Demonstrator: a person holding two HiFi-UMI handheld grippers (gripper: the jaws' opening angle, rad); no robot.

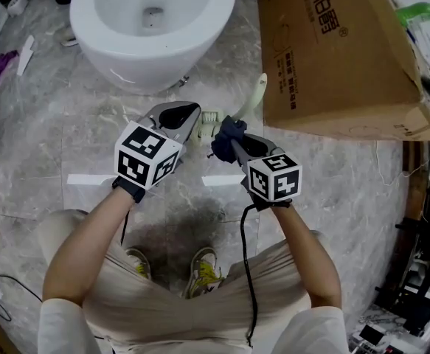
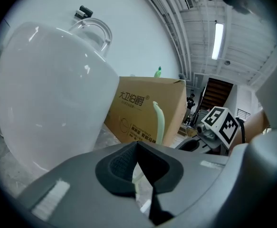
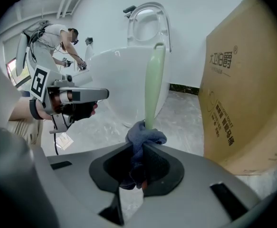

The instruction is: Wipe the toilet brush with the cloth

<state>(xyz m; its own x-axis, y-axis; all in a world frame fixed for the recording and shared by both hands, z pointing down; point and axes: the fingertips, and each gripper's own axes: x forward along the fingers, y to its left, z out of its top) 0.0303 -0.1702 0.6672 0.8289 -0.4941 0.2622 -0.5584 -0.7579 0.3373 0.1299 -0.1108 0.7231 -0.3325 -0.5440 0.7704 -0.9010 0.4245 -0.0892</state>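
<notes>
The toilet brush has a pale green curved handle (image 1: 257, 94) and a whitish end (image 1: 211, 115). My left gripper (image 1: 194, 126) is shut on that lower end; in the left gripper view the handle (image 2: 159, 122) rises from between the closed jaws of the left gripper (image 2: 137, 175). The cloth (image 1: 225, 134) is dark blue and bunched, and my right gripper (image 1: 234, 144) is shut on it. Seen in the right gripper view, the cloth (image 3: 145, 139) presses against the foot of the handle (image 3: 153, 82), just beyond the right gripper (image 3: 138, 169). Both grippers meet above the floor.
A white toilet (image 1: 152, 28) stands just ahead, and a large cardboard box (image 1: 340, 57) leans close on the right with a green bottle (image 1: 421, 11) behind it. Purple and white items (image 1: 1, 68) lie on the marble floor at far left. Another person (image 3: 57, 36) works far off.
</notes>
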